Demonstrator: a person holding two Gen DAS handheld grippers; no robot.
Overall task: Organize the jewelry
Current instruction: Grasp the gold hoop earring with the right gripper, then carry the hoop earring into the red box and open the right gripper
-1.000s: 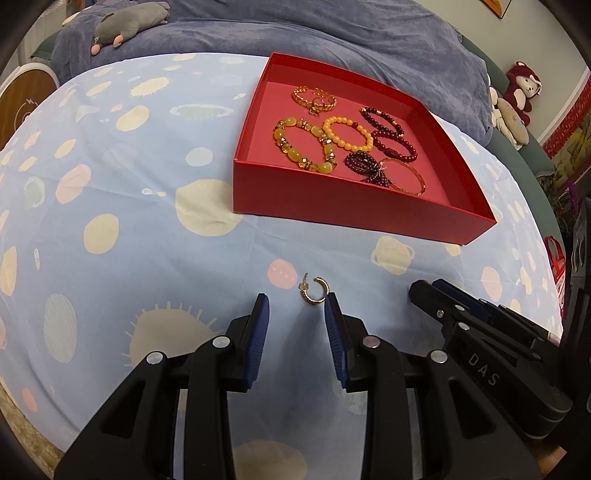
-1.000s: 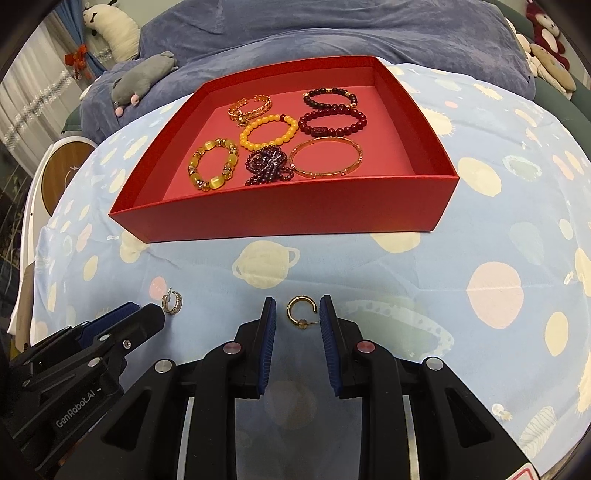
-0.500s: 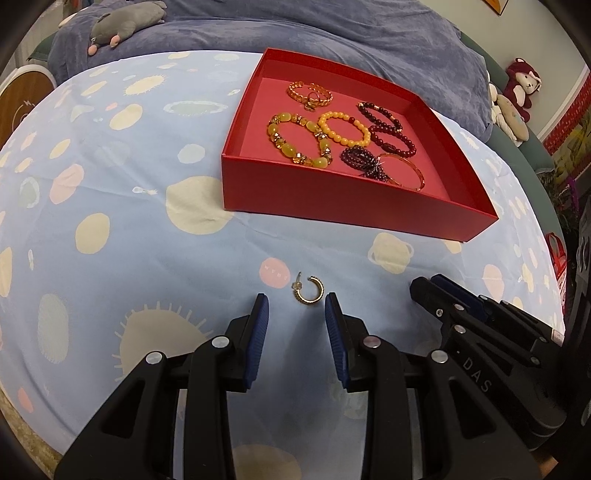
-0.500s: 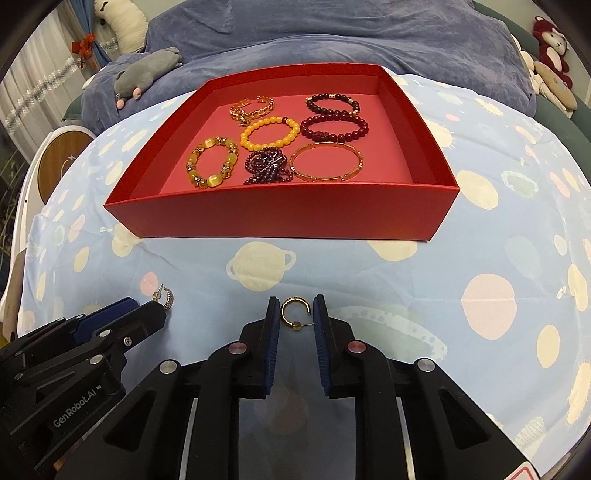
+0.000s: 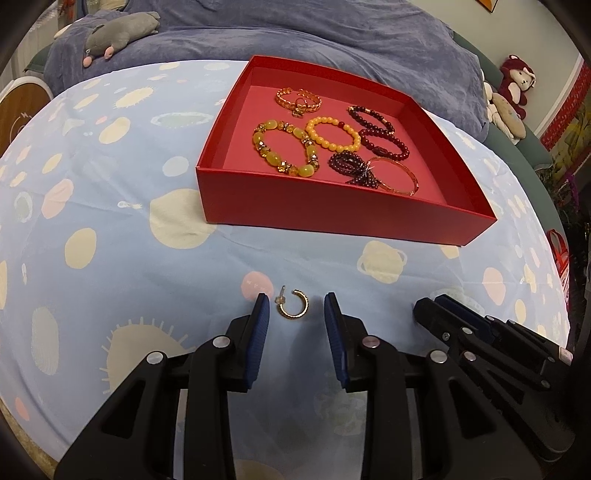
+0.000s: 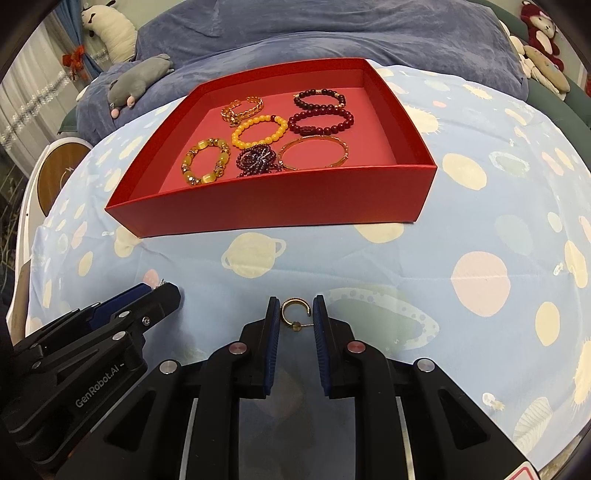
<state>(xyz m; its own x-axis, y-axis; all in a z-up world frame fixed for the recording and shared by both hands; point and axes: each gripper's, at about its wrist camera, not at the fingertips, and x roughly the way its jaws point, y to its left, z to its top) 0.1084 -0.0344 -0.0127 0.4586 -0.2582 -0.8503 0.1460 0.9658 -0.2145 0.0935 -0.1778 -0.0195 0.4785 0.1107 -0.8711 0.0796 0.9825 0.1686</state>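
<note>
Left wrist view: left gripper (image 5: 295,308), jaws apart, straddles a gold hoop earring (image 5: 293,307) on the planet-print cloth (image 5: 110,240). Right gripper (image 6: 295,312) has just been closing around a second gold hoop earring (image 6: 294,314), pads barely clear. Beyond, the red box (image 6: 273,206) holds bracelets (image 6: 258,129).

Domestic bedroom — blue bedding (image 5: 332,40), stuffed toys (image 6: 539,29), curtain (image 6: 22,107) and a planet-print cloth (image 5: 110,258) over the surface.

Both wrist views look down, sharing the red tray (image 5: 332,218).
</note>
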